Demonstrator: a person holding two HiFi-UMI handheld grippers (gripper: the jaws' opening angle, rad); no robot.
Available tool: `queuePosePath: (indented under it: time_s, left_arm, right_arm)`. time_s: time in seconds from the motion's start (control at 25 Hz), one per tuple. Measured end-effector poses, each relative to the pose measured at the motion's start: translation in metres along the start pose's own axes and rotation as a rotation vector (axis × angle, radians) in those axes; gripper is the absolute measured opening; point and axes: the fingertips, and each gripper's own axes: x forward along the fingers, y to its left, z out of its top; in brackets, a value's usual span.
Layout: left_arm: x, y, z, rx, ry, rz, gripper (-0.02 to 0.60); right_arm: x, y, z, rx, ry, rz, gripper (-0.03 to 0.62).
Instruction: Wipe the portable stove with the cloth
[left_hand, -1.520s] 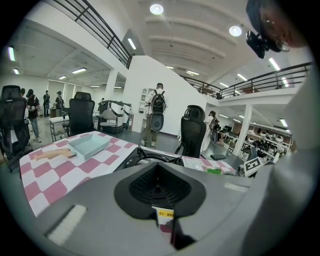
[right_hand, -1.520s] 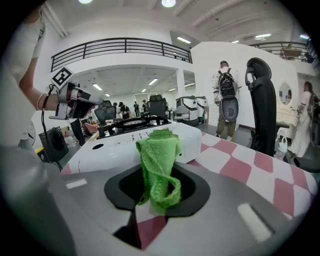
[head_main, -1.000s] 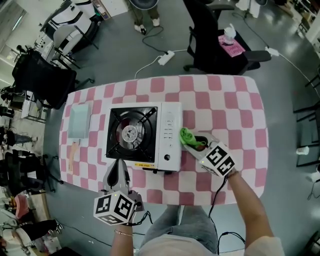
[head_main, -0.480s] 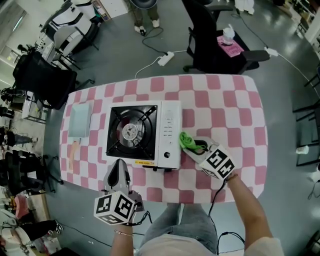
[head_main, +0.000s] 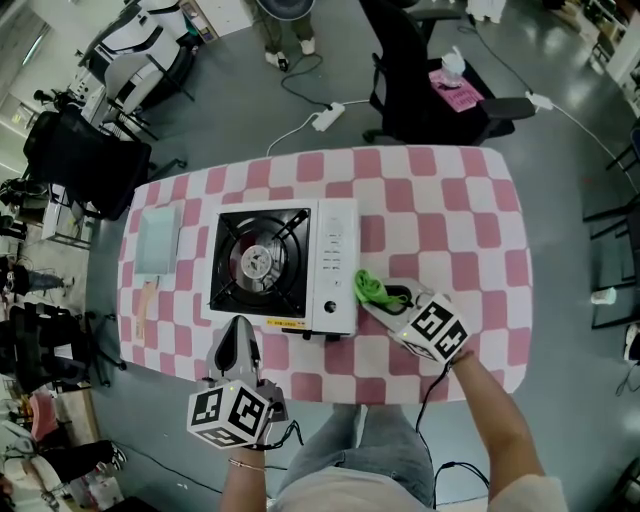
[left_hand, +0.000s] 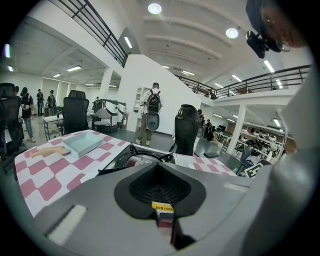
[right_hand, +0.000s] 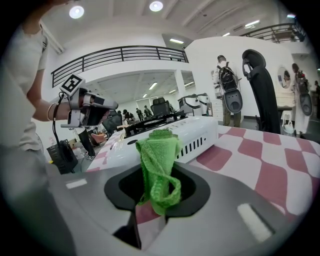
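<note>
Cloth (head_main: 370, 286) pinched in right hand-held gripper (head_main: 380, 297), just beside stove (head_main: 283, 268) (its knob side) on checked counter (head_main: 450, 220); left hand-held gripper (head_main: 238, 336) pressed together, empty, near counter's front edge.

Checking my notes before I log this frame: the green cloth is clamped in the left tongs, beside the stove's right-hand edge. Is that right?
Not quite. The green cloth is clamped in the right tongs, not the left; the right gripper view shows it pinched between those jaws. The rest holds: it sits beside the right-hand edge of the stove.
</note>
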Motion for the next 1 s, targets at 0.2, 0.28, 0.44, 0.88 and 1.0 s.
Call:
queuePosePath:
  time_s: [0.2,0.28,0.44,0.88,1.0]
  left_arm:
    - [0.000,-0.003,-0.001,0.003,0.001,-0.006,0.000]
    - [0.000,-0.004,-0.001,0.004,0.002,-0.007,0.000]
    - [0.000,-0.006,-0.002,0.003,0.003,-0.012,0.000]
    - [-0.002,-0.012,-0.006,0.007,0.008,-0.027,0.000]
    - [-0.003,-0.014,-0.006,0.009,0.009,-0.031,0.000]
  right_arm:
    - [-0.002,0.006,-0.003,0.009,-0.005,0.007,0.106]
    - [-0.003,0.009,-0.005,0.012,-0.006,0.014,0.106]
    - [-0.005,0.015,-0.007,0.014,-0.004,0.025,0.106]
    - [-0.009,0.030,-0.014,0.014,-0.006,0.044,0.106]
    - [-0.011,0.034,-0.016,0.022,-0.006,0.046,0.106]
